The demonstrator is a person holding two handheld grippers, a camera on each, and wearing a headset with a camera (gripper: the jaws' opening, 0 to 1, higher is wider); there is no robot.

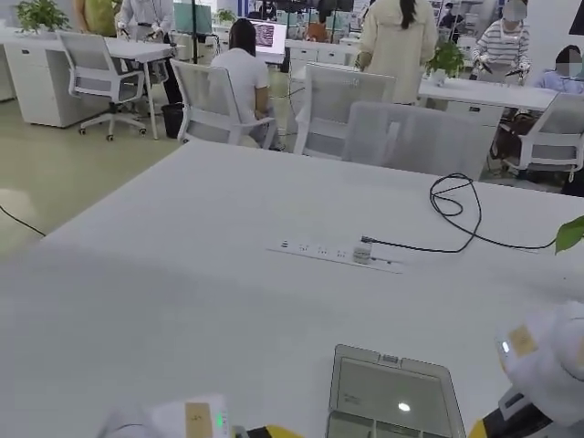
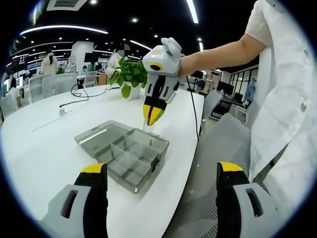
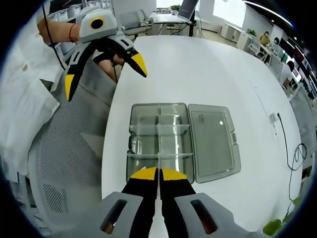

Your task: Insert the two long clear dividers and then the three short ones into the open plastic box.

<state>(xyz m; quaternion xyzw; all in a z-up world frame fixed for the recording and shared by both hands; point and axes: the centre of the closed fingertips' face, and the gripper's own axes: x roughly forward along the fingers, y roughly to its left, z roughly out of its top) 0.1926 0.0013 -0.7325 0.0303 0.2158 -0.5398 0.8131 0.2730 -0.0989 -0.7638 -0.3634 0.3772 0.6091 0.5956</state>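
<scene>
Right gripper (image 3: 159,173), jaws together, hovers over the open plastic box (image 3: 143,144) at the table (image 3: 208,64) edge, perhaps pinching something thin; left gripper (image 2: 162,167) gapes empty. Clear dividers (image 3: 159,128) look light, stiff, slippery: pinch a top edge.

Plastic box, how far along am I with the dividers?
Done: clear dividers already split the plastic box into compartments, with the lid open beside it; the exact count is unclear. In hand: the right gripper is shut over the box, whether on a divider I cannot tell; the left gripper is open, empty. Left: possibly some short dividers.
</scene>
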